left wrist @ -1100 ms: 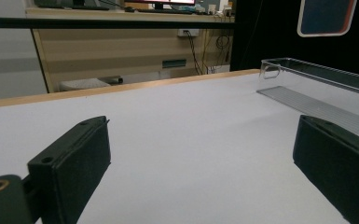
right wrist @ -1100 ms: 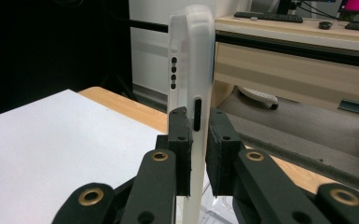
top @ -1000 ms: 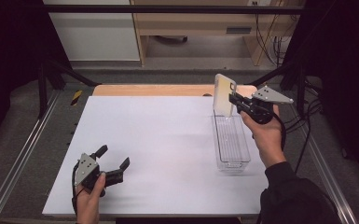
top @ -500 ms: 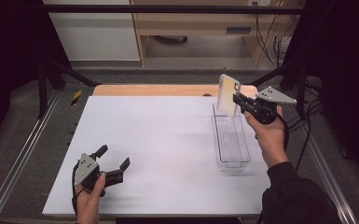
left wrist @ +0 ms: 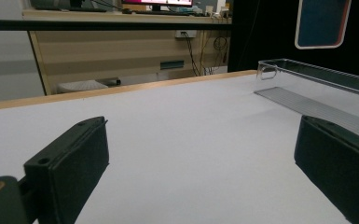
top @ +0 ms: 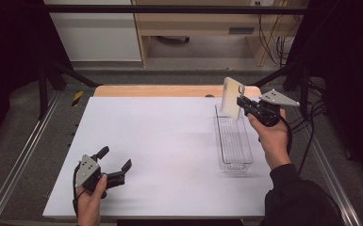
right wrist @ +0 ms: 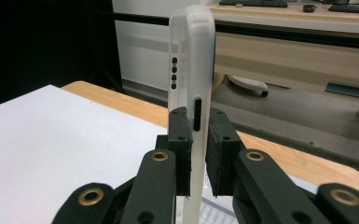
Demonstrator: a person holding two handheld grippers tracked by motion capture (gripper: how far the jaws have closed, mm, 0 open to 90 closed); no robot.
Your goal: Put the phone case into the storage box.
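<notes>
High view records the right gripper [top: 243,105] clamped on a phone case [top: 232,98], held upright above the far end of the clear tray [top: 235,160]. Left gripper [top: 115,165] rests spread and idle on the table [top: 169,136]. Judged: pick-up complete; whether placement or removal follows cannot be told.

The right gripper [right wrist: 196,140] clamps its two black jaws on the long edge of a translucent white phone case [right wrist: 192,60], held upright with its side cutouts showing. Below lie the white worktop [right wrist: 51,135] and its wooden far edge [right wrist: 279,156].
</notes>
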